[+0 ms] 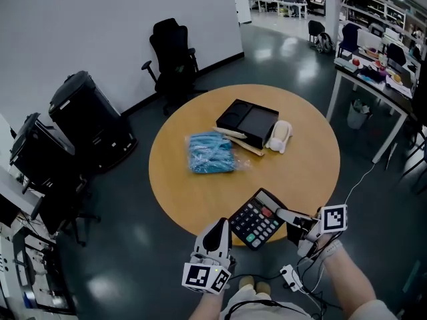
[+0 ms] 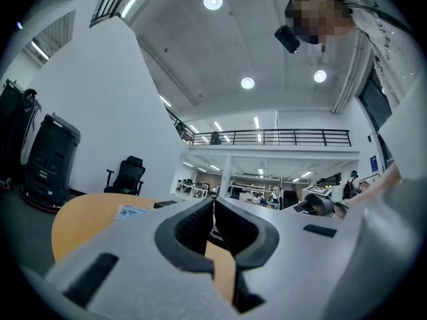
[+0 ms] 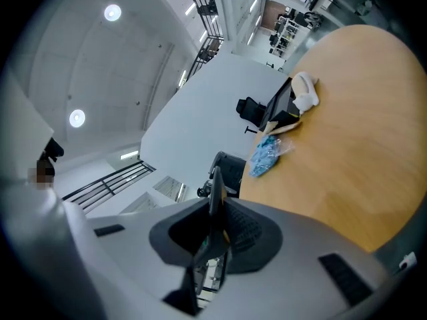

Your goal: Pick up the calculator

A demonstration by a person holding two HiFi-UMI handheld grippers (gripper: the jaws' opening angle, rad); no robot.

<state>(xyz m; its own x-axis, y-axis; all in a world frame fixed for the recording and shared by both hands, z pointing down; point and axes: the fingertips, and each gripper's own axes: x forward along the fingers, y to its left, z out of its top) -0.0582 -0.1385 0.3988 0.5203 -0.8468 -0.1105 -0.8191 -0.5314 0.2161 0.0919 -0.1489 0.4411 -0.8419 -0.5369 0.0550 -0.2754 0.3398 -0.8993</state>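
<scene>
The calculator [image 1: 255, 221] is black with grey, red and green keys. It hangs over the near edge of the round wooden table [image 1: 193, 192], and my right gripper [image 1: 285, 216] is shut on its right end. In the right gripper view the calculator [image 3: 215, 185] shows edge-on as a thin dark slab pinched between the jaws of the right gripper [image 3: 217, 227]. My left gripper [image 1: 218, 233] sits just left of the calculator, apart from it. In its own view the left gripper [image 2: 213, 220] is shut with nothing between its pads.
Farther back on the table lie a blue plastic bag [image 1: 211, 153], a black tray [image 1: 247, 121] with a pale wooden strip [image 1: 239, 141] beside it, and a white object [image 1: 279, 136]. An office chair [image 1: 173, 55] and black machines [image 1: 87, 115] stand beyond on the left.
</scene>
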